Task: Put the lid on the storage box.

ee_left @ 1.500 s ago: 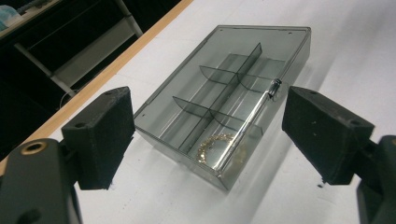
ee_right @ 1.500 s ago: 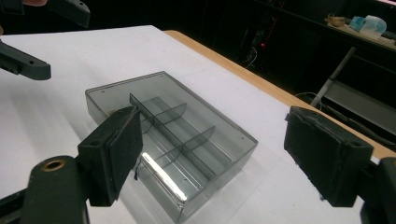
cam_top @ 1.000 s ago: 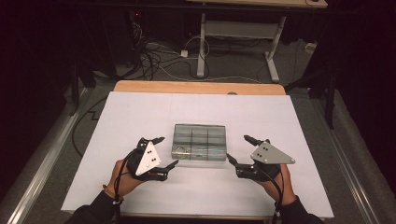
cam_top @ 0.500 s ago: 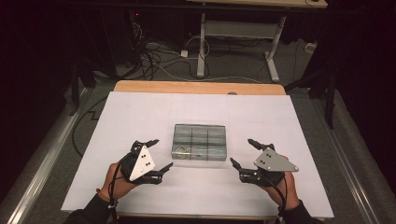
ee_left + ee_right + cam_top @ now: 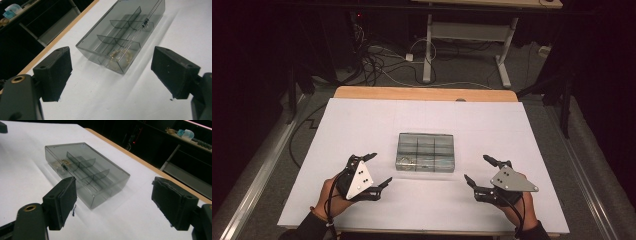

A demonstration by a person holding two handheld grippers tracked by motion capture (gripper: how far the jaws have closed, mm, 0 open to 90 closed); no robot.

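- While the box [image 5: 426, 152] lies shut at the middle of the white sheet [image 5: 362, 120], nothing is held by either tool.
- The left gripper [image 5: 376, 170] is seen near the box's left near corner, apart from it, with its jaws spread wide and empty.
- The right gripper [image 5: 477, 172] is seen off the box's right near corner, also apart, its jaws likewise wide and empty.
- In the left gripper view, the box [image 5: 122, 37] is framed between the two black pads [image 5: 53, 72], tilted away, untouched.
- A smoky clear lid is seen closed over six compartments; a small latch [image 5: 145, 22] is made out on its near edge.
- Something pale and beaded, perhaps a bracelet [image 5: 121, 56], is seen in the near-left compartment; the other compartments look empty, though this cannot be told for certain.
- In the right gripper view, the box [image 5: 86, 173] is seen whole, with the table edge [image 5: 140, 160] behind it.
- It is judged that the work is at its very start: the lid is not yet opened and nothing is taken out or put in.
- What is left, by this judgement, is everything: the box must be steadied, the latch freed and the lid raised.
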